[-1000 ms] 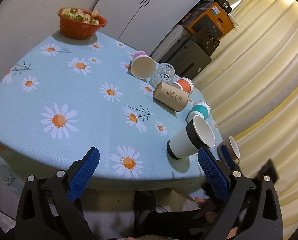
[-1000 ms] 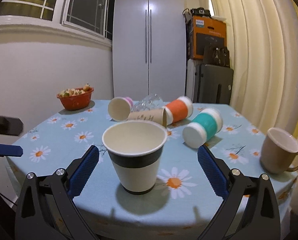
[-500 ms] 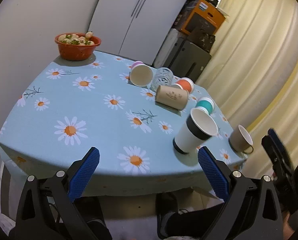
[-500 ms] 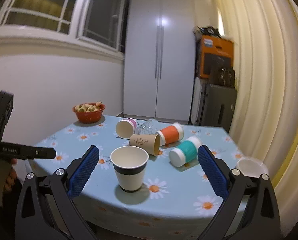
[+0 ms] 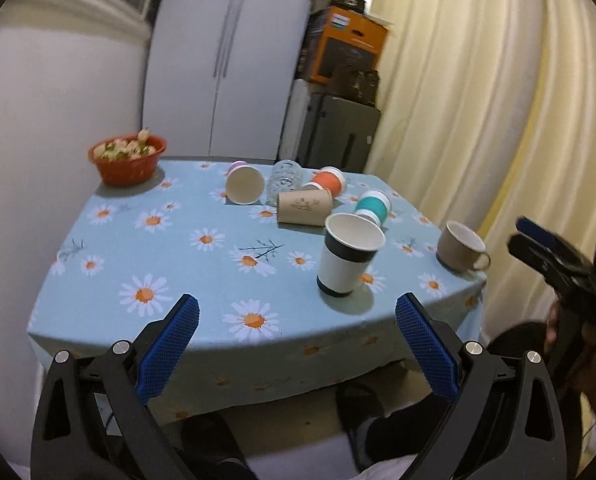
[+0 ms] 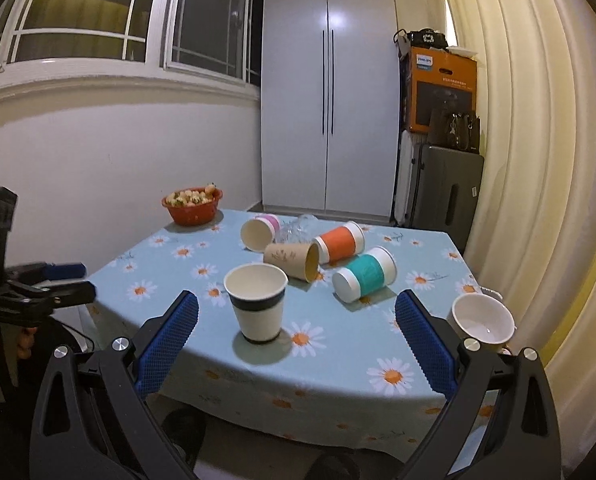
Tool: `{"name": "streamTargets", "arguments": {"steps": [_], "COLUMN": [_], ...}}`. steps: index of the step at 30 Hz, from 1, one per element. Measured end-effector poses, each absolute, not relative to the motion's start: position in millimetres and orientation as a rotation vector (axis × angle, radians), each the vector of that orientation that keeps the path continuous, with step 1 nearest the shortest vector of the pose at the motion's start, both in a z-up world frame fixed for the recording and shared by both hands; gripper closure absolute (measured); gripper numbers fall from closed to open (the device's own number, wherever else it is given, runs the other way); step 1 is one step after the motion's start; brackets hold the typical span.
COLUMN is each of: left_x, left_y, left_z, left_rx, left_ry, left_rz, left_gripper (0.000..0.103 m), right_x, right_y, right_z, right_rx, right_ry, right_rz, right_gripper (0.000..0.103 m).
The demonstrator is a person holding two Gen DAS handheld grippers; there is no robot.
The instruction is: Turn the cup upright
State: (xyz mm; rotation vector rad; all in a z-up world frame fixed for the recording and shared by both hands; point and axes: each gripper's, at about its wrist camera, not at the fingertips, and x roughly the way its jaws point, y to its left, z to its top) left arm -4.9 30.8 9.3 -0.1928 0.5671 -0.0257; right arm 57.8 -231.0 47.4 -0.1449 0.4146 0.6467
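A white paper cup with a black band (image 5: 347,256) (image 6: 258,304) stands upright near the table's front edge. A beige mug (image 5: 459,246) (image 6: 482,318) stands upright at the right corner. Lying on their sides behind are a brown paper cup (image 5: 303,208) (image 6: 292,259), a teal cup (image 5: 373,206) (image 6: 363,274), an orange cup (image 5: 329,181) (image 6: 339,243), a pink cup (image 5: 244,184) (image 6: 260,232) and a clear glass (image 5: 284,178) (image 6: 298,226). My left gripper (image 5: 298,320) and right gripper (image 6: 296,316) are open and empty, held back off the table's front edge.
A red bowl of food (image 5: 128,156) (image 6: 192,204) stands at the table's far left corner. The table has a blue daisy cloth (image 5: 178,240) (image 6: 337,360). A white cabinet, a dark suitcase, an orange box and cream curtains lie behind and to the right.
Both grippers have drawn back and up from the table, open and empty. The black-banded cup stays upright where it stood.
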Motion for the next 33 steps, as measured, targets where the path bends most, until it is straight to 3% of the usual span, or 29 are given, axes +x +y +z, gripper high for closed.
{"name": "streamTargets", "arguments": {"steps": [9, 33], "left_x": [-16, -17], "left_y": [20, 17], "left_z": [8, 2], "left_rx": [-0.14, -0.141], "left_ry": [0.559, 0.559], "left_rz": [-0.024, 0.002], "left_gripper": [0.007, 0.007], "right_x": [64, 60], "right_y": [-239, -237], "right_z": [30, 25], "right_rx": [-0.101, -0.138], "right_ry": [0.53, 0.513], "right_rz": [0.658, 0.596], "right_gripper": [0.005, 0.005]}}
